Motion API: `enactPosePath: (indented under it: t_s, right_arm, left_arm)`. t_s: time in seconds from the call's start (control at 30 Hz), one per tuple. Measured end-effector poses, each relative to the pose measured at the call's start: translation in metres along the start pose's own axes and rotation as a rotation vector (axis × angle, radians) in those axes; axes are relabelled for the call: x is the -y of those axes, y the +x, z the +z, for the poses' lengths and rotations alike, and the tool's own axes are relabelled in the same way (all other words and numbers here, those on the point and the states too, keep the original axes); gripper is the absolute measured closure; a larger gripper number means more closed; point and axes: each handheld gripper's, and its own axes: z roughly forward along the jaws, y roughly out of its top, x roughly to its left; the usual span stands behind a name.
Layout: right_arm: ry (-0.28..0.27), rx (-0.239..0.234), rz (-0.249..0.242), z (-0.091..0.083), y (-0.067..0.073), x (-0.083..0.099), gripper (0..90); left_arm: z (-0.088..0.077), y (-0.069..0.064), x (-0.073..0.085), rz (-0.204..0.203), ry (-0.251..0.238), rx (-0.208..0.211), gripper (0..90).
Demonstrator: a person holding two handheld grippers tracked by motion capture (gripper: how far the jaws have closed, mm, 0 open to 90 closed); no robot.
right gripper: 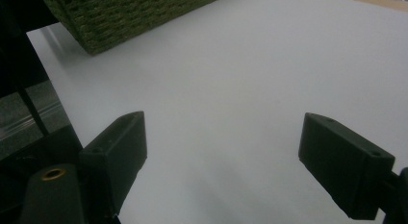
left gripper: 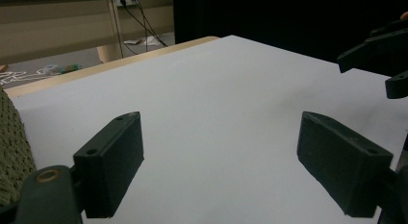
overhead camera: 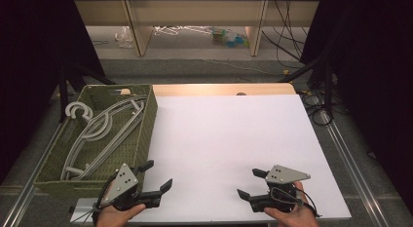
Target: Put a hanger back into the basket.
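Resting low at the near edge of the table [overhead camera: 229,134], the 2 grippers sit apart from each other. The left gripper [overhead camera: 156,176] is by the near right corner of the basket [overhead camera: 146,134]. A hand [overhead camera: 114,215] holds it from below. Its jaws are spread wide and hold nothing. In the left gripper view, the left gripper [left gripper: 219,161] has only white table [left gripper: 207,99] between its jaws. The green weave of the basket [left gripper: 12,147] shows at the left edge of that view. The tips of the right gripper [left gripper: 380,65] show at its far right.

The right gripper [overhead camera: 251,183] is well to the right, also near the front edge. A hand [overhead camera: 292,215] holds it. Its jaws are spread wide too, with nothing in them. In the right gripper view, the right gripper [right gripper: 221,166] has bare white table [right gripper: 250,80] between its jaws. The corner of the basket [right gripper: 120,17] sits up at the top left there.

The hangers [overhead camera: 104,129] lie in the basket, in a loose pile. They are pale grey. 1 hook [overhead camera: 78,111] sticks up over the left wall of the basket. The hangers are near the left gripper but not touching it. They are far from the right gripper.
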Motion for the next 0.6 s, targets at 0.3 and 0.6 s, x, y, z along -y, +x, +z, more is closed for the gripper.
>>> enactPosePath:
  t_s: [0.3,0.6]
  right_arm:
    - [-0.036,0.011,0.012,-0.0074,0.0010,0.0070,17.7]
    - [-0.023,0.018,0.008,-0.0055,0.0011,0.0074,17.8]
  left_arm:
    - [-0.0021,0.0021,0.0000,-0.036,-0.005,-0.021,16.5]
    - [-0.0002,0.0024,0.0013,-0.026,0.010,-0.019,16.5]
